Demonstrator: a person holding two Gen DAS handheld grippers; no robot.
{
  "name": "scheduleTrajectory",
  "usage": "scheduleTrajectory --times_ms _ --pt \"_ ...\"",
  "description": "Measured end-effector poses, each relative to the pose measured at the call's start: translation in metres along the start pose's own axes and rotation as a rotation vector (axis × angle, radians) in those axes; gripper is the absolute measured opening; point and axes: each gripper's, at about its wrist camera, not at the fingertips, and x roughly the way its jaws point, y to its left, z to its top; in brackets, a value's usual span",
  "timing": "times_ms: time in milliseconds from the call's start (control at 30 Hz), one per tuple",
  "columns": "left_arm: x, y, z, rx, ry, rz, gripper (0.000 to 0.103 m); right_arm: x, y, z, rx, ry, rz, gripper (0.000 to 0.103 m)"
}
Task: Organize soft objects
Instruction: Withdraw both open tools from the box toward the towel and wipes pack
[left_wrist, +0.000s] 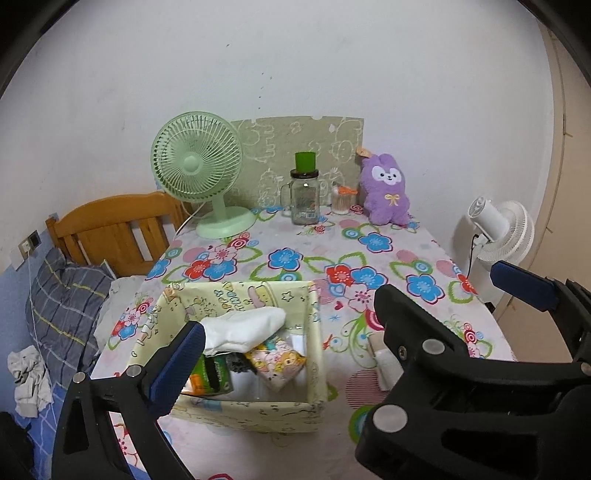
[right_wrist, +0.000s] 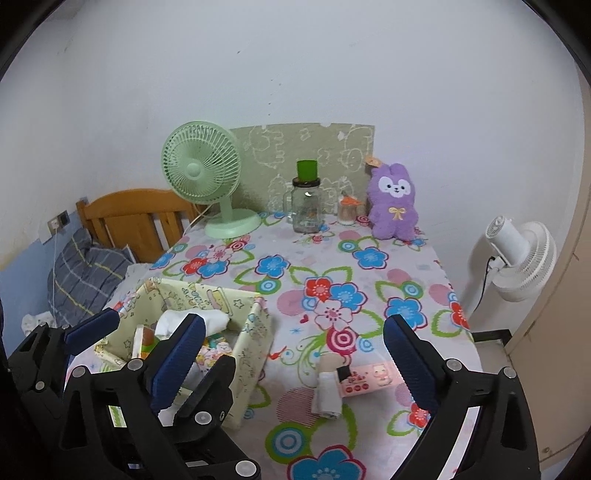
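Soft things partly sorted into the fabric box (left_wrist: 243, 406) at the table's left front edge.

I see a white cloth (left_wrist: 245, 330) and a printed pouch (left_wrist: 277, 363) inside it; a rolled white cloth (right_wrist: 327, 393) lies on the table (right_wrist: 369, 266) near the front edge (beside a pink packet (right_wrist: 365, 380)). My right gripper (right_wrist: 293, 362) is wide apart and empty, as is the left gripper (left_wrist: 291, 332). The purple plush (right_wrist: 393, 201) sits at the far right corner.

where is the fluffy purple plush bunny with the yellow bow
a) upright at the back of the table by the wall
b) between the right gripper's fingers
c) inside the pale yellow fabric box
a: the purple plush bunny sits upright at the back edge of the floral-clothed table, by the wall.
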Motion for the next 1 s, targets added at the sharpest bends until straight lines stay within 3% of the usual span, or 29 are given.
scheduleTrajectory --times_ms 567,1000 --pt "0.007 -0.049 -0.013 0.032 0.046 -0.060 0.103 -0.013 -0.047 -0.020 0.024 0.007 -0.074 0.099" --pt "0.024 -0.074 -0.036 0.026 0.083 -0.099 0.102 -0.003 -0.070 -0.046 0.041 0.035 -0.078 0.099"
